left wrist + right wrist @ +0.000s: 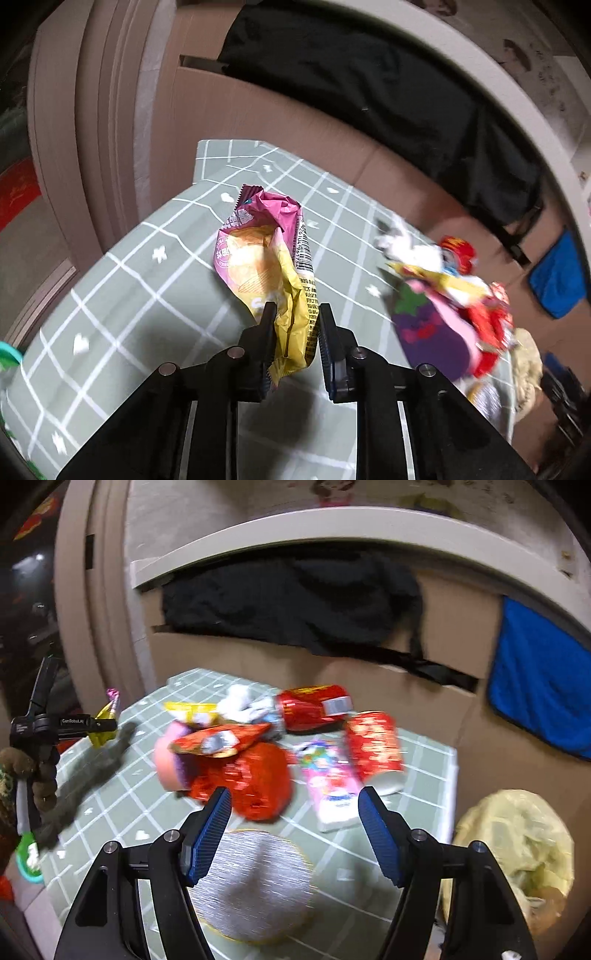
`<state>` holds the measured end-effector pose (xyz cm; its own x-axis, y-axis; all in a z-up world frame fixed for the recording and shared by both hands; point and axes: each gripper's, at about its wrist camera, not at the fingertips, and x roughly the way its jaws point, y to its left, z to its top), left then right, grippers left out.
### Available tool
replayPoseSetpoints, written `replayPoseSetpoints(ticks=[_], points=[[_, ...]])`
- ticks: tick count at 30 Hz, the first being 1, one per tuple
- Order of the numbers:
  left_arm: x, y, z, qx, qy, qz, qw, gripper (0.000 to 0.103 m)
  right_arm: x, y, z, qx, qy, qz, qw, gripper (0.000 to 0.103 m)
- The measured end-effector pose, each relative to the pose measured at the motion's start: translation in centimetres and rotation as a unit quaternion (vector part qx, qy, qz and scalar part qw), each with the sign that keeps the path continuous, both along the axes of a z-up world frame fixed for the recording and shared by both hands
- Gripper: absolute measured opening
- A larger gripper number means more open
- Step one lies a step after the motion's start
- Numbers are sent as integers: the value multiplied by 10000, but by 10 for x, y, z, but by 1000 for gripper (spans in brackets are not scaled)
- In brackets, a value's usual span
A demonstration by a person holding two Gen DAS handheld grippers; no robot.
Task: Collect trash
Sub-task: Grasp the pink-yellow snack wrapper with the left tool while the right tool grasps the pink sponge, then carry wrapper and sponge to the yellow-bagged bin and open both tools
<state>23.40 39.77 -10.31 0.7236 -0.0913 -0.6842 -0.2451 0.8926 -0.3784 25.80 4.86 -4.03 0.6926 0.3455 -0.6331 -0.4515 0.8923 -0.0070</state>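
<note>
My left gripper [294,314] is shut on a crumpled pink and yellow chip bag [266,254] and holds it up above the green checked table [122,295]. In the right wrist view the left gripper [99,725] shows at the far left with the bag [107,710]. My right gripper [295,801] is open and empty, above a silver round wrapper [255,882]. Ahead of it lies a pile of trash: a red foil wrapper [255,779], two red cans [314,707] [375,749] and a pink packet [332,786]. The pile also shows in the left wrist view [450,295].
A yellow trash bag [517,853] hangs off the table's right edge. Cardboard boxes [369,679] with a black cloth [295,602] and a blue towel [539,675] stand behind the table. A dark grey cloth [85,779] lies at the table's left side.
</note>
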Motion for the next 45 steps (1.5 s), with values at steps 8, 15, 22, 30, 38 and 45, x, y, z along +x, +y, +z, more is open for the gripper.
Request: replayPoseSetpoints(ticks=[8, 15, 22, 30, 38, 45], points=[[-56, -46, 5, 222, 58, -77, 9997, 22, 3, 59, -5, 288, 641, 1173, 9906, 57], [-76, -60, 15, 424, -152, 57, 9990, 22, 19, 118, -17, -48, 582, 1324, 9895, 54], [-77, -64, 27, 373, -277, 71, 9989, 22, 55, 159, -44, -765, 598, 1229, 9877, 29], [-78, -77, 32, 366, -259, -26, 9990, 22, 45, 118, -18, -84, 741, 1349, 9880, 28], [-62, -117, 56, 574, -477, -470, 9961, 22, 15, 60, 25, 332, 466, 1282, 9901, 28], [-36, -159, 93, 817, -842, -800, 9899, 22, 12, 3, 67, 714, -88, 944, 9929, 28]])
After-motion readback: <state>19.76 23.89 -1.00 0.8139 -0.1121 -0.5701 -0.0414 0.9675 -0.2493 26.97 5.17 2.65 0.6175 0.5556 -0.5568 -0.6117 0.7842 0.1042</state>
